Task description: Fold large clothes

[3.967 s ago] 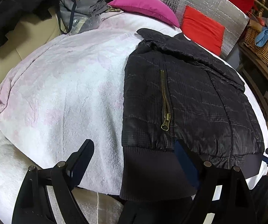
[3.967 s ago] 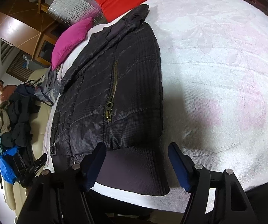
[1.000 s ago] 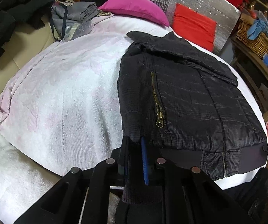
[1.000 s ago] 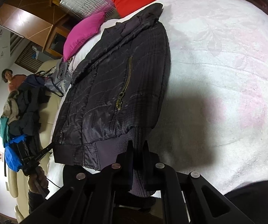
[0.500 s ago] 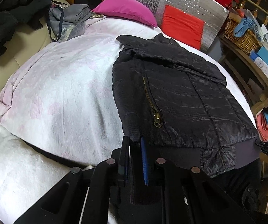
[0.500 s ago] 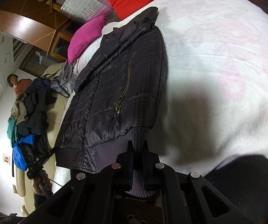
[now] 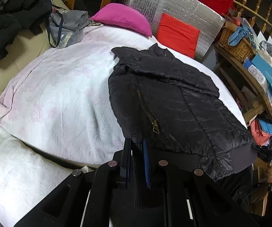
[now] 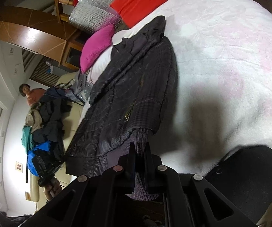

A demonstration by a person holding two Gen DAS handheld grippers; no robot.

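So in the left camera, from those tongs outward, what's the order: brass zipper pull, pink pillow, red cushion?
1. Brass zipper pull, on the black jacket just ahead of the left tongs.
2. Red cushion, far right.
3. Pink pillow, far left; nearly level with it.

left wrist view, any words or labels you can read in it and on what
"FASHION" on the blue box on the shelf at the right.
"DAS" on the right gripper at the right edge; it may be part of a longer word.
Print on the other boxes is too small to read.
None shows on the jacket.
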